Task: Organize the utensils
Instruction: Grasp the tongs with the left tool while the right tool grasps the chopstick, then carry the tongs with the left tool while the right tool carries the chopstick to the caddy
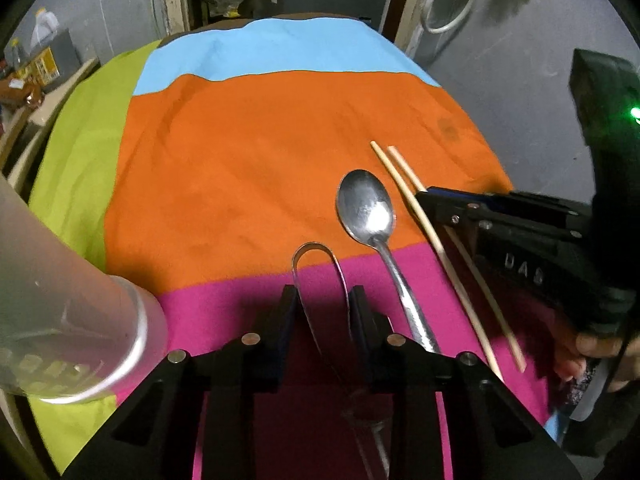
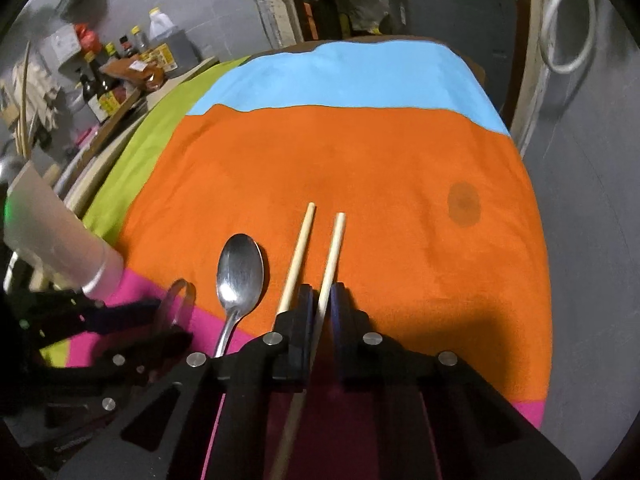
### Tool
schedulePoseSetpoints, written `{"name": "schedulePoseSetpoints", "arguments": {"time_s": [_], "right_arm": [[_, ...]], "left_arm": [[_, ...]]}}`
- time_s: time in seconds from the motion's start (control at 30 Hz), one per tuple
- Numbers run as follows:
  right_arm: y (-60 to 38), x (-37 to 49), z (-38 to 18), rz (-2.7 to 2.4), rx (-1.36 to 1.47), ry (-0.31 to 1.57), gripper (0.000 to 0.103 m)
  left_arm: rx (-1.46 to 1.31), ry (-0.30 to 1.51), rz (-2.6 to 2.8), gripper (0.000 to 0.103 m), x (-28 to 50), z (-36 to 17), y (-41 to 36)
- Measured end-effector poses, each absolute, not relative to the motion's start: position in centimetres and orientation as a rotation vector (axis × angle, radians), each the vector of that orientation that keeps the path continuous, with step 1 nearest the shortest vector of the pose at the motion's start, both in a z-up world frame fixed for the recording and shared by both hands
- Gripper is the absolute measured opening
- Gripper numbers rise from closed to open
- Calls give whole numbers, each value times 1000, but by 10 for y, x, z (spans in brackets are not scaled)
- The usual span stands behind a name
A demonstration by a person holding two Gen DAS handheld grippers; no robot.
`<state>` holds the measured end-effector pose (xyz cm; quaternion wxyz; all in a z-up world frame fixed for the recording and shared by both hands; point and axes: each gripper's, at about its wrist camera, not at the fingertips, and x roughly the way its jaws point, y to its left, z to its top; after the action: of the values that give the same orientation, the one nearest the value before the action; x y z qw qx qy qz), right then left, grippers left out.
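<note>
Right wrist: chopstick (image 2: 332, 256) between tongs (image 2: 321, 294).

a cluttered home storeroom or back kitchen, with a cloth-covered table in the middle

a striped cloth (image 2: 340, 160) in blue, orange, pink and green covers the table; at ten o'clock, sauce bottles (image 2: 98, 92), a plastic jug (image 2: 160, 26) and boxed goods crowd a low shelf against bare grey walls; at one o'clock a white hose (image 2: 568, 20) hangs coiled.
</note>
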<state>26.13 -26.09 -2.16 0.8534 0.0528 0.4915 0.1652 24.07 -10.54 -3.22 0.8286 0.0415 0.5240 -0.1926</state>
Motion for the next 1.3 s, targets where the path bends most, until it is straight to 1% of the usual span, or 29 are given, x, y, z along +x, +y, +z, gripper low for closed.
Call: {"name": "schedulePoseSetpoints", "arguments": {"time_s": [0.13,0.23,0.5,0.6,0.77,0.87,1.1,1.3], "right_arm": [[-277,256,-22,363,250,1028,3],[-285,241,-13,372,313,958,3],[-275,170,23,411,276,543,3],[-263,152,28,408,238,419,3],[-255,129,41,409,198,269,3],[-249,121,44,416,187,215,3],[-244,119,49,442,217,177,3],[-241,116,60,448,251,118,3]], "left_arm": [[32,1086,-426,20,234,-28,-99],[16,999,-431,20,220,-19,-93],[-46,673,-440,20,164,9,-71],[-58,604,-419,20,152,15,-63],[-106,499,-362,20,138,26,-47],[-140,451,-345,20,132,31,-40],[-199,308,-339,20,116,55,-21],[-202,254,-331,20,110,83,-5]]}}
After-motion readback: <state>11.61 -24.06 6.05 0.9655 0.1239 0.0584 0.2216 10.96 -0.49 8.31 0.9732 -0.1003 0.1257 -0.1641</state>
